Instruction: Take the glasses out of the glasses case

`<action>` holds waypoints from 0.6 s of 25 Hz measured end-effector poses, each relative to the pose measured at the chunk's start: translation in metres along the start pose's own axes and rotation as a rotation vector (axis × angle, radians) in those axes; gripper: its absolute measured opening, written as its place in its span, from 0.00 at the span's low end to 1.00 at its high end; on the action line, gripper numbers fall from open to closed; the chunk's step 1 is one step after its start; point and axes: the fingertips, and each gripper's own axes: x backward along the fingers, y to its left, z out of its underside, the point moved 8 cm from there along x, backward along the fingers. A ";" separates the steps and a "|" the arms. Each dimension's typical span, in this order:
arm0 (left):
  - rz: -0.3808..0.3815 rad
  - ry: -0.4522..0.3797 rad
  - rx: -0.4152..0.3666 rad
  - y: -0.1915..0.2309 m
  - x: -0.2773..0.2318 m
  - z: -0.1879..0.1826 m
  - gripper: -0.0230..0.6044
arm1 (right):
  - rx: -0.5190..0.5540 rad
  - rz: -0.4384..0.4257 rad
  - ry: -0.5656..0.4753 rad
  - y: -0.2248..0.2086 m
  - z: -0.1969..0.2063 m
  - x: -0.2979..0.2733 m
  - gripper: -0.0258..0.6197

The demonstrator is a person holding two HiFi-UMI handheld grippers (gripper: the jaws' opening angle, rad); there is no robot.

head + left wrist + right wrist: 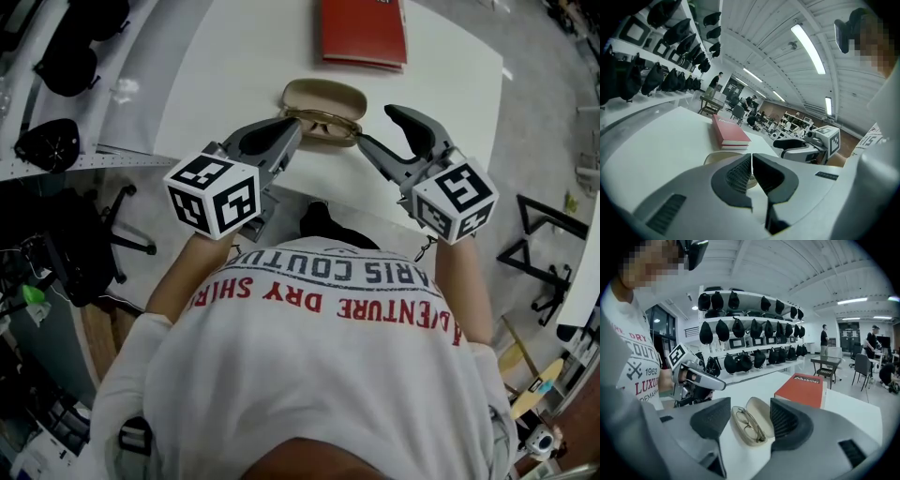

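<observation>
Right gripper [380,128] is spread at the open case's [323,94] 4 o'clock; left gripper [284,131] is pressed together, empty, at 8. Lifting the glasses [323,122] could drag the seemingly unheld case.

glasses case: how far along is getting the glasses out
Done: the glasses case lies open on the table. In hand: the right gripper, jaws apart, faces the glasses, which lie in the case; the left gripper, jaws together, sits at the case's end. Left: grip the glasses and lift them out.
</observation>
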 end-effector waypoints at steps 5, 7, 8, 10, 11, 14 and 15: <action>-0.017 -0.001 0.022 0.010 -0.008 -0.003 0.09 | 0.043 -0.033 0.041 -0.009 -0.003 -0.021 0.42; -0.022 -0.002 0.026 0.013 -0.009 -0.004 0.09 | 0.052 -0.052 0.054 -0.011 -0.004 -0.030 0.42; -0.026 -0.003 0.028 0.015 -0.010 -0.005 0.09 | 0.056 -0.061 0.061 -0.012 -0.004 -0.035 0.42; -0.034 -0.005 0.034 0.020 -0.010 -0.006 0.09 | 0.062 -0.079 0.076 -0.015 -0.004 -0.044 0.42; -0.039 -0.005 0.038 0.022 -0.010 -0.007 0.09 | 0.065 -0.087 0.085 -0.016 -0.003 -0.049 0.42; -0.052 -0.006 0.048 0.028 -0.010 -0.007 0.09 | 0.071 -0.109 0.122 -0.020 0.003 -0.061 0.42; -0.056 -0.006 0.051 0.030 -0.010 -0.007 0.09 | 0.075 -0.118 0.136 -0.021 0.005 -0.065 0.42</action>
